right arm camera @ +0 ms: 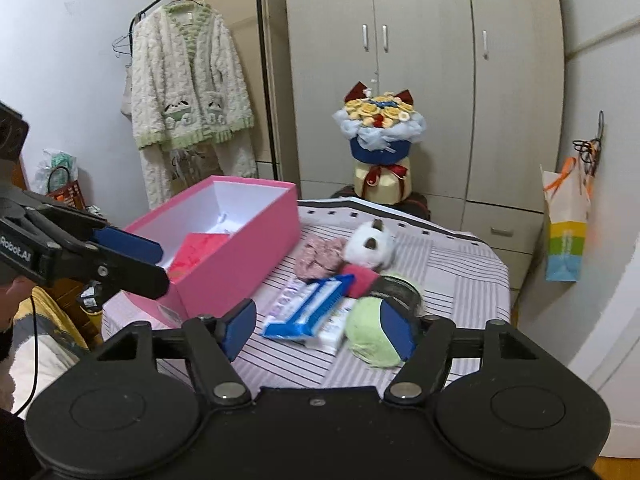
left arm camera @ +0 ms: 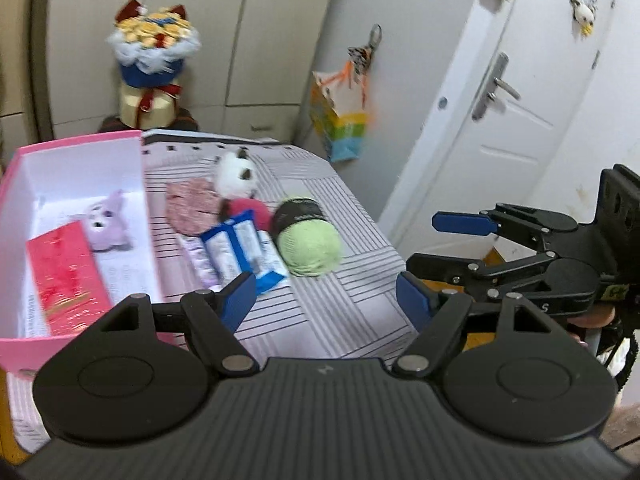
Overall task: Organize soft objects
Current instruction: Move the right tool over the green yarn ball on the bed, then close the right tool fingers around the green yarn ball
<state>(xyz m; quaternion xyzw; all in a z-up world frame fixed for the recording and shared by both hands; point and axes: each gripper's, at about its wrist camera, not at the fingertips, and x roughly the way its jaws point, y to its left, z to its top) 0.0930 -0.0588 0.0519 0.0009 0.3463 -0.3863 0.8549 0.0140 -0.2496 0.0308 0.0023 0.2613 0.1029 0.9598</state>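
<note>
The left gripper (left arm camera: 326,300) and the right gripper (right arm camera: 320,330) are both wide open, holding nothing. A purple bunny (left arm camera: 106,222) lies in the pink box (left arm camera: 72,146).

Pink box (right arm camera: 248,256): near wall hides most of the interior in the right wrist view; lower-left corner cut by the picture's edge in the left wrist view.
Red packet (left arm camera: 66,276): printing blurred, unreadable.
Blue-and-white packets (left arm camera: 240,250): lettering too blurred to read.
Green yarn ball (right arm camera: 370,338): partly covered by a right gripper pad (right arm camera: 396,330).
Dark red soft item (left arm camera: 250,210): mostly hidden beneath the packets and the white plush (left arm camera: 236,176).
Hanging paper bag (left arm camera: 340,120): motion-smeared.
</note>
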